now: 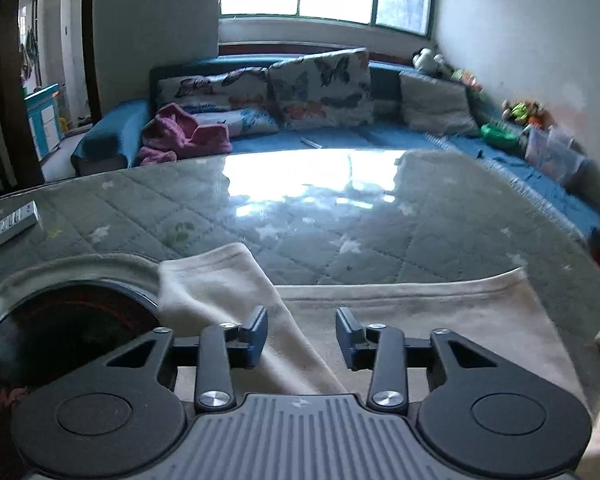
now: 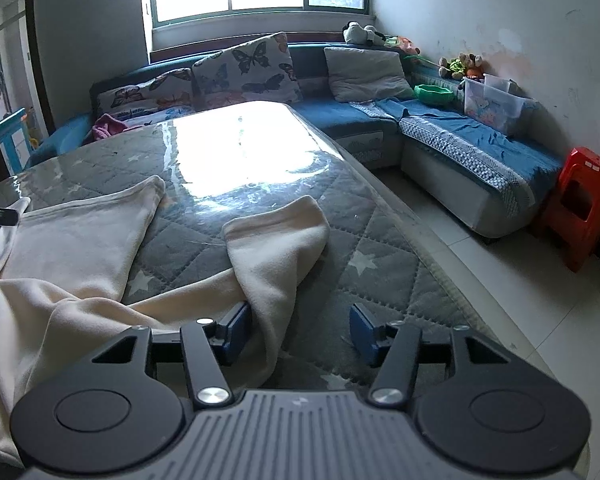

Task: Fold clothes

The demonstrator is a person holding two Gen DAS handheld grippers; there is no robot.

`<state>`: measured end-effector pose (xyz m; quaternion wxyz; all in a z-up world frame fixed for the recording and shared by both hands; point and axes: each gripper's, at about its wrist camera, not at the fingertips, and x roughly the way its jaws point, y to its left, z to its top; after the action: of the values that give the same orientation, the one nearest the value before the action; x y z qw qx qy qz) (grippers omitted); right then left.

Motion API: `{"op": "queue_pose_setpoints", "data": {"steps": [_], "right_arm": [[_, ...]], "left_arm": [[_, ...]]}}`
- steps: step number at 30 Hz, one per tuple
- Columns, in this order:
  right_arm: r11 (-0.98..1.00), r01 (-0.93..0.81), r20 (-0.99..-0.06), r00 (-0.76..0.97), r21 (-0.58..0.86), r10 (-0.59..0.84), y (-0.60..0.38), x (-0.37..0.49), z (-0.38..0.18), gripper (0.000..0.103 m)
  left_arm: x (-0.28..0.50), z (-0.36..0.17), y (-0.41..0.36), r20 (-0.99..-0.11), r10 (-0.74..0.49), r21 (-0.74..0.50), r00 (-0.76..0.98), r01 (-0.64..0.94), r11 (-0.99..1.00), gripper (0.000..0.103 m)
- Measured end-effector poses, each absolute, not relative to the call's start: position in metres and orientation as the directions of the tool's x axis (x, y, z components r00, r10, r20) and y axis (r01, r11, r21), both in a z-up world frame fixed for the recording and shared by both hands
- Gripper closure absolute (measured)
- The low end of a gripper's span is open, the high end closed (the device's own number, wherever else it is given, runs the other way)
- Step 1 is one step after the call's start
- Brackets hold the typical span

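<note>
1. The cream garment [image 2: 80,240] lies spread on the grey quilted table [image 2: 380,248], filling the lower left of the right wrist view; one sleeve [image 2: 276,240] reaches toward the centre of the frame.
2. The right gripper [image 2: 300,330] has its jaws wide apart; the sleeve edge lies just beside its left finger, perhaps touching, nothing is held.
3. The left gripper [image 1: 302,338] is also spread open over the garment [image 1: 420,312]; it grips nothing.
4. Only the left wrist view shows a dark round object [image 1: 72,332] at lower left and a remote control [image 1: 8,224] at the left edge.
5. Only the right wrist view shows the red stool [image 2: 580,204] on the floor at the right edge.
</note>
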<state>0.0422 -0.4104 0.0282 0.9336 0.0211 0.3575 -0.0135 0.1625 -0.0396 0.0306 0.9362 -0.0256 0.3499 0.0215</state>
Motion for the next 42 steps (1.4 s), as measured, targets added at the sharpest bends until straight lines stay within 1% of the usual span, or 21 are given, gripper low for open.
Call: {"op": "queue_pose_setpoints", "data": {"steps": [2, 3, 4, 5, 6, 7, 9, 12, 15, 20, 25, 28, 32, 37, 41, 42], "right_arm": [[0.999, 0.037, -0.669, 0.743, 0.029, -0.008, -0.411, 0.043, 0.028, 0.046], [0.999, 0.035, -0.669, 0.743, 0.028, -0.007, -0.411, 0.043, 0.028, 0.045], [0.999, 0.033, -0.669, 0.743, 0.027, -0.007, -0.411, 0.044, 0.027, 0.044], [0.999, 0.033, -0.669, 0.743, 0.027, -0.006, -0.412, 0.044, 0.027, 0.044], [0.999, 0.032, -0.669, 0.743, 0.026, -0.006, -0.412, 0.045, 0.027, 0.044], [0.999, 0.032, -0.668, 0.744, 0.025, -0.007, -0.412, 0.045, 0.027, 0.044], [0.999, 0.032, -0.667, 0.745, 0.023, -0.009, -0.412, 0.045, 0.027, 0.044], [0.999, 0.033, -0.665, 0.747, 0.019, -0.013, -0.412, 0.044, 0.027, 0.043], [0.999, 0.032, -0.658, 0.753, 0.008, -0.019, -0.411, 0.042, 0.029, 0.043], [0.999, 0.033, -0.659, 0.751, 0.000, -0.025, -0.414, 0.042, 0.029, 0.041], [0.999, 0.038, -0.659, 0.751, -0.012, -0.037, -0.416, 0.039, 0.029, 0.038], [0.999, 0.042, -0.658, 0.751, -0.019, -0.044, -0.418, 0.038, 0.029, 0.036], [0.998, 0.053, -0.659, 0.750, -0.023, -0.055, -0.420, 0.034, 0.029, 0.034], [0.997, 0.074, -0.655, 0.752, -0.029, -0.074, -0.421, 0.028, 0.029, 0.030], [0.995, 0.076, -0.641, 0.761, -0.059, -0.096, -0.419, 0.023, 0.028, 0.030], [0.992, 0.099, -0.628, 0.768, -0.075, -0.125, -0.420, 0.020, 0.029, 0.030]], "left_arm": [[0.169, 0.024, -0.043, -0.672, 0.037, -0.015, 0.740, -0.063, 0.998, 0.064], [0.170, 0.021, -0.043, -0.675, 0.049, -0.003, 0.736, -0.068, 0.998, 0.071], [0.169, 0.020, -0.043, -0.667, 0.060, 0.010, 0.743, -0.072, 0.997, 0.082], [0.169, 0.020, -0.041, -0.666, 0.066, 0.013, 0.743, -0.076, 0.997, 0.087], [0.168, 0.020, -0.037, -0.666, 0.066, 0.006, 0.743, -0.083, 0.997, 0.096], [0.167, 0.020, -0.032, -0.666, 0.064, -0.006, 0.743, -0.091, 0.996, 0.099], [0.161, 0.023, -0.023, -0.662, 0.068, -0.026, 0.746, -0.114, 0.993, 0.100], [0.142, 0.034, -0.012, -0.634, 0.091, -0.033, 0.768, -0.144, 0.989, 0.100], [0.114, 0.051, 0.000, -0.596, 0.089, -0.072, 0.798, -0.164, 0.984, 0.100], [0.052, 0.080, 0.024, -0.533, 0.096, -0.143, 0.841, -0.201, 0.969, 0.100], [-0.017, 0.099, 0.049, -0.499, 0.153, -0.165, 0.853, -0.267, 0.949, 0.100], [-0.056, 0.101, 0.063, -0.508, 0.204, -0.166, 0.837, -0.328, 0.930, 0.100], [-0.093, 0.091, 0.079, -0.547, 0.275, -0.145, 0.791, -0.413, 0.899, 0.100], [-0.112, 0.064, 0.093, -0.626, 0.293, -0.157, 0.723, -0.484, 0.861, 0.101], [-0.117, 0.058, 0.091, -0.634, 0.299, -0.144, 0.714, -0.489, 0.860, 0.101], [-0.119, 0.059, 0.092, -0.634, 0.299, -0.150, 0.713, -0.493, 0.857, 0.101]]}}
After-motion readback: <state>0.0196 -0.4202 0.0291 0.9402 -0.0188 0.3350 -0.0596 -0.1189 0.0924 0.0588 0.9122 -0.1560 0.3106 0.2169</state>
